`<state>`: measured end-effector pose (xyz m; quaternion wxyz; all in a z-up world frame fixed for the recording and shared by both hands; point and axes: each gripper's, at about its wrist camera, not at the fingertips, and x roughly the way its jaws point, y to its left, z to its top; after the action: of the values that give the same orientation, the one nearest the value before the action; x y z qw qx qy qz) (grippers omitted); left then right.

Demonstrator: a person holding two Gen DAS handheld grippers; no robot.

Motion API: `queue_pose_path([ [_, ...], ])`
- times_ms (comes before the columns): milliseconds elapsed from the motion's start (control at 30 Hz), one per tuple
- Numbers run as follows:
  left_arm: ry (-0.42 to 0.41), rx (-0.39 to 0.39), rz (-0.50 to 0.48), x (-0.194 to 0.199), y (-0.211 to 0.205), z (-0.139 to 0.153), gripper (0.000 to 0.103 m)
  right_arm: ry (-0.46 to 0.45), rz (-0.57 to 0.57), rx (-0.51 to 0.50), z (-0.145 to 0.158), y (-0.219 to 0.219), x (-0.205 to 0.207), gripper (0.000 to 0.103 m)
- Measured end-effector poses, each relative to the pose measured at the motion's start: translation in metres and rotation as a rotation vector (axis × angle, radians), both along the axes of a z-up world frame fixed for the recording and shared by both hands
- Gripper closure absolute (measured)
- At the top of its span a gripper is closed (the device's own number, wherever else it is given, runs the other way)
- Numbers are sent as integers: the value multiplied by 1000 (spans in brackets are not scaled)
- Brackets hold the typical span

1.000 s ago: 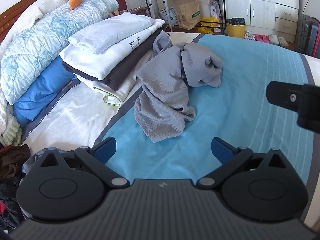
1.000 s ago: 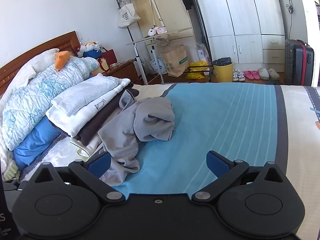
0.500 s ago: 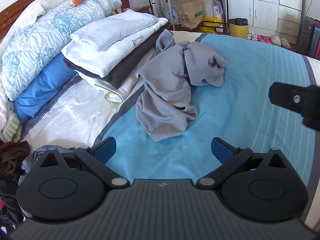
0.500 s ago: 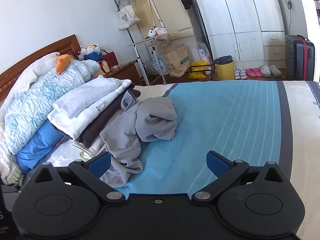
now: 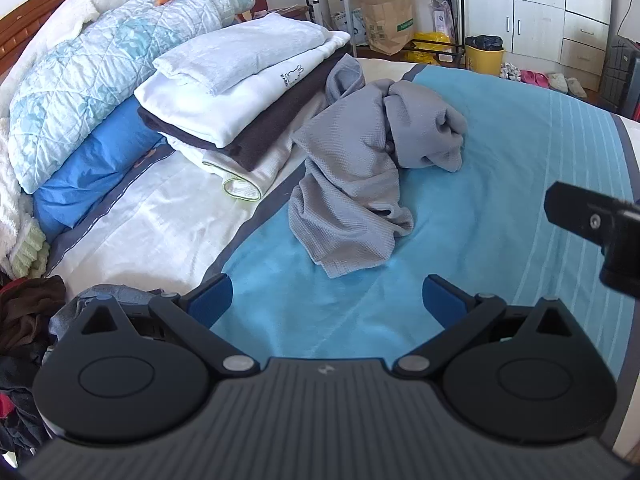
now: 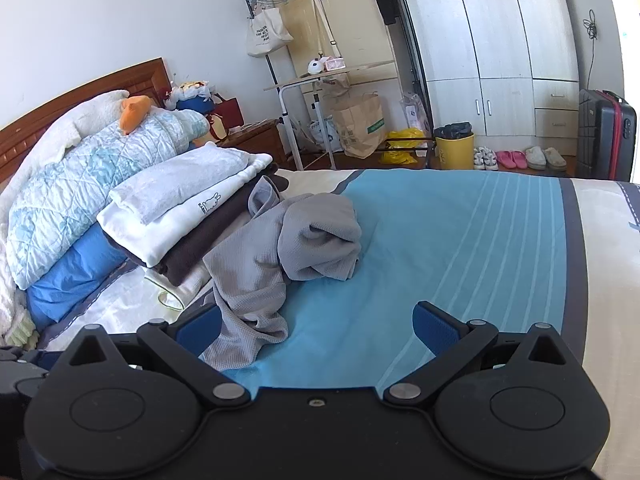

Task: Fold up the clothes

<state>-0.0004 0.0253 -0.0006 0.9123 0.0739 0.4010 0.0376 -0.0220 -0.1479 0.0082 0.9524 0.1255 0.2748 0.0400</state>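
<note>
Left wrist view: left gripper (image 5: 327, 295) and right gripper (image 6: 317, 323) are both gaping wide, holding nothing, crumpled grey garment (image 5: 360, 172) lying frame center on blue bedspread (image 5: 500, 184).

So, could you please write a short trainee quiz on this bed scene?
1. True or false: the left claw is open and holds nothing.
2. Which item tops the folded stack? A) a white towel B) a red jumper C) blue jeans
3. Fill in: the crumpled grey garment lies on the ____ part of the bedsheet.

Key: 1 true; 2 A, the white towel; 3 blue. The right claw is open too, and the grey garment is not yet folded.
</note>
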Motion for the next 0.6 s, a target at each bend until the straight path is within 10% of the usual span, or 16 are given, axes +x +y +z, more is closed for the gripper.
queue_pose_path([
  [600,32,6,-46,20,-3,-2,0,15,-15,-7,-1,-6,11,0],
])
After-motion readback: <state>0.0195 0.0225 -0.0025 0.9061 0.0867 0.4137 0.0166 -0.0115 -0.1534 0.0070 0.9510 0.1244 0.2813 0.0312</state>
